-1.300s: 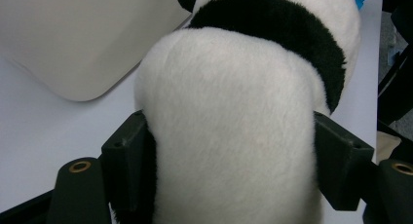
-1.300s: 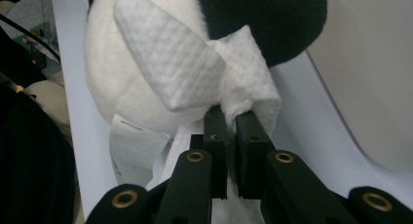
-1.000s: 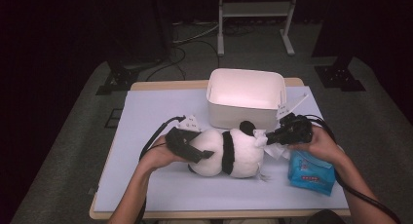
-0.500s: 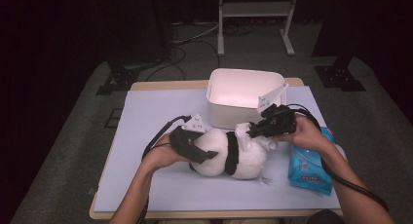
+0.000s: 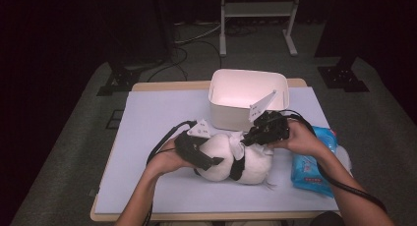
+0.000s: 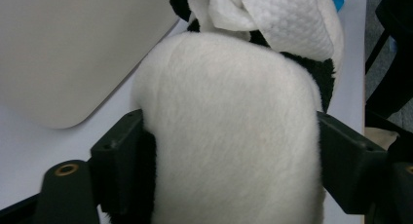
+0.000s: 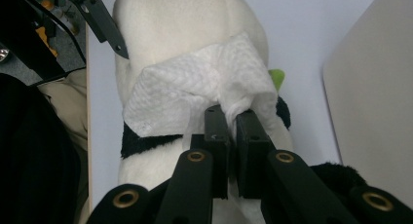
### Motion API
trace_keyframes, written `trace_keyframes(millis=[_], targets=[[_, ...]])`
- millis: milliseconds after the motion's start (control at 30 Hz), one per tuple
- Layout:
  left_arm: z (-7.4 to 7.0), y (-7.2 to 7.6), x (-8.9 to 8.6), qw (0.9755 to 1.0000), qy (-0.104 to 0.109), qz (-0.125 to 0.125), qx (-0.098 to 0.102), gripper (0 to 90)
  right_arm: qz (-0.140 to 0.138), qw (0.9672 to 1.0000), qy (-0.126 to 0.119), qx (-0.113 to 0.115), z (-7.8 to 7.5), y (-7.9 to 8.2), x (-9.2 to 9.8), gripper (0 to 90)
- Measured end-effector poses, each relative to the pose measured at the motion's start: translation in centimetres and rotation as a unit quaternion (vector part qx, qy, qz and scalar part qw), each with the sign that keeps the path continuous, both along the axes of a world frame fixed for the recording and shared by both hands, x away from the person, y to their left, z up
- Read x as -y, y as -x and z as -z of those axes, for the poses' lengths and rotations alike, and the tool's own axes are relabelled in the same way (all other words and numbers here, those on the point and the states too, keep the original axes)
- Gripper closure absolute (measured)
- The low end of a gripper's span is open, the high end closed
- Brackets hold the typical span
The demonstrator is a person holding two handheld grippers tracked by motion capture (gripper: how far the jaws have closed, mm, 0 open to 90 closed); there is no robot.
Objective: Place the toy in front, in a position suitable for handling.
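Note:
A white and black plush toy (image 5: pixel 223 157) lies on its side on the table (image 5: pixel 147 123), in front of the bin. My left gripper (image 5: pixel 215 156) holds its white rear end (image 6: pixel 229 136) between both jaws, which touch it on each side; they have just been opening a little with the toy still between them. My right gripper (image 5: pixel 248 139) is shut on a bunched white wipe (image 7: pixel 185 97) that lies on top of the toy's black band. The wipe (image 6: pixel 287 24) also drapes over the toy in the left gripper view.
A white rectangular bin (image 5: pixel 231 118) stands just behind the toy, its side close by (image 6: pixel 58 53) (image 7: pixel 375 87). A blue wipe packet (image 5: pixel 314 162) lies at the right, under the person's right forearm. The table's left half is bare.
The right hand has carried the wipe leftward from beside the packet onto the toy's top. The left hand has stayed where it was on the toy.

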State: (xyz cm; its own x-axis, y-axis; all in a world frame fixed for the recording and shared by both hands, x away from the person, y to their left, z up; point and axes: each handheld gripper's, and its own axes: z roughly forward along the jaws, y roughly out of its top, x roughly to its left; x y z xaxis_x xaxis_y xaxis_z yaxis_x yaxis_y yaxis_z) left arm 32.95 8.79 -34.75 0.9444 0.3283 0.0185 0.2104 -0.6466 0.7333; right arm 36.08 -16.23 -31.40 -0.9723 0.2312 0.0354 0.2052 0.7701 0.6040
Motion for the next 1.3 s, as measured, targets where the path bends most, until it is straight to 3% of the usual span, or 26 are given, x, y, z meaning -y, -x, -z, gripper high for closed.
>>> trace_keyframes(millis=[200,333,433,567,733,767,900,1133,1300], targets=[[-0.2,-0.2,-0.4,0.9997,0.017,-0.001,-0.019,10.5,-0.002,0.9999,-0.012,0.000,0.3,0.6,0.7,84.9],[-0.6,-0.2,-0.9,0.9991,0.031,0.006,-0.030,10.1,-0.006,0.9998,-0.019,0.003,0.4,1.0,1.1,84.9],[-1.0,-0.4,-1.5,0.9989,0.033,-0.004,-0.032,6.2,-0.005,0.9998,-0.020,0.005,0.4,1.3,1.4,84.9],[-0.8,-0.6,-1.9,0.9980,0.042,0.000,-0.048,5.3,-0.001,0.9995,-0.031,-0.003,0.5,1.6,2.4,84.9],[-0.1,-0.8,-1.6,0.9956,0.050,0.022,-0.076,6.2,0.000,0.9993,-0.036,-0.005,0.6,2.0,3.0,84.9],[0.0,-0.7,-1.6,0.9955,0.051,0.033,-0.073,12.1,0.001,0.9993,-0.037,-0.006,0.6,2.0,3.1,84.8],[-0.3,-0.5,-1.4,0.9963,0.050,0.035,-0.061,21.4,0.000,0.9994,-0.036,-0.001,0.4,1.9,2.9,84.8],[-1.1,0.1,-0.9,0.9972,0.046,0.044,-0.040,24.6,-0.003,0.9991,-0.043,0.003,-0.5,1.5,1.6,84.9],[-1.3,0.1,-0.9,0.9975,0.044,0.042,-0.037,24.8,-0.009,0.9992,-0.038,0.011,-1.2,1.3,0.6,84.9]])
